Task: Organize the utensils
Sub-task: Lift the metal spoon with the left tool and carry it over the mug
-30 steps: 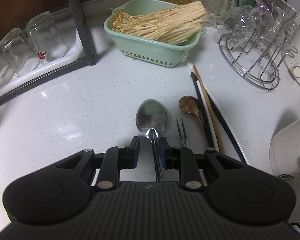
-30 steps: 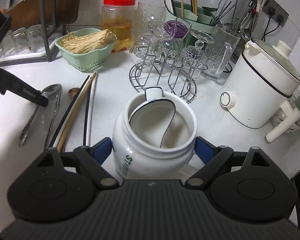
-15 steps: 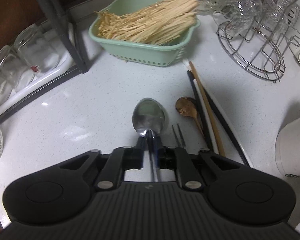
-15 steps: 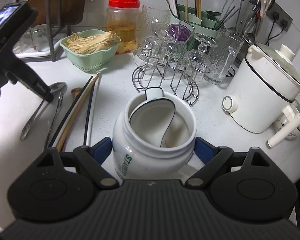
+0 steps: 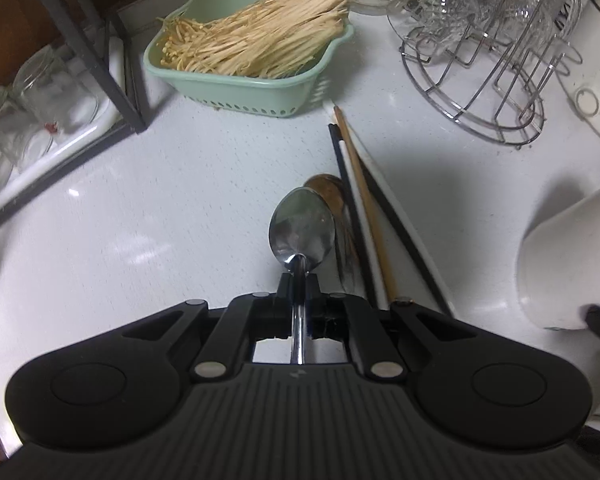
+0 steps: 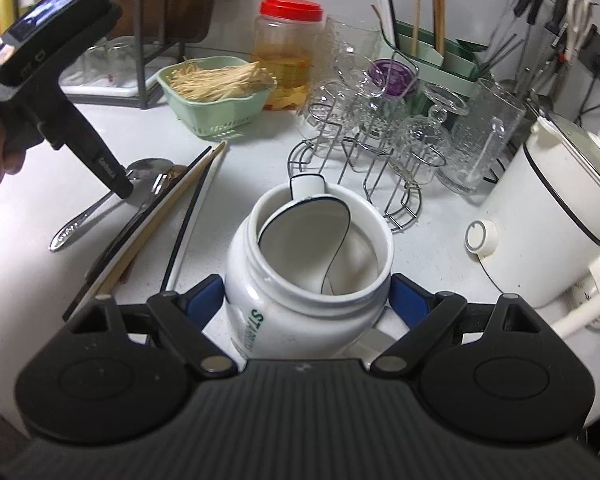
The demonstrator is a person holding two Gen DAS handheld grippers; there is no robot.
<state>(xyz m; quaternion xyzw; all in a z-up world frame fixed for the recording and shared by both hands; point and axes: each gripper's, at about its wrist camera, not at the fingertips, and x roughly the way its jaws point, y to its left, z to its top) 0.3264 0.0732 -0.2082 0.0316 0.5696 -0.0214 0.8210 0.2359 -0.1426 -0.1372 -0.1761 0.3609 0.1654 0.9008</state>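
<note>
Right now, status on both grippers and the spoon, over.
Left gripper has just closed, shut on metal spoon handle. Right gripper clamped on white jar. Chopsticks and wooden spoon lie right beside it.

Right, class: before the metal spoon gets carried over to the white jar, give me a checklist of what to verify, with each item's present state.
1. Left gripper clamped on the metal spoon: ok, its jaws have just been closing and now pinch the neck.
2. Spoon clear of the countertop: cannot tell.
3. White jar steadied: ok, the right gripper has a pad on each side.
4. Jar mouth free: not ok, a ceramic spoon already fills part of it.
5. Path clear: not ok, the chopsticks and wooden spoon lie between.
</note>
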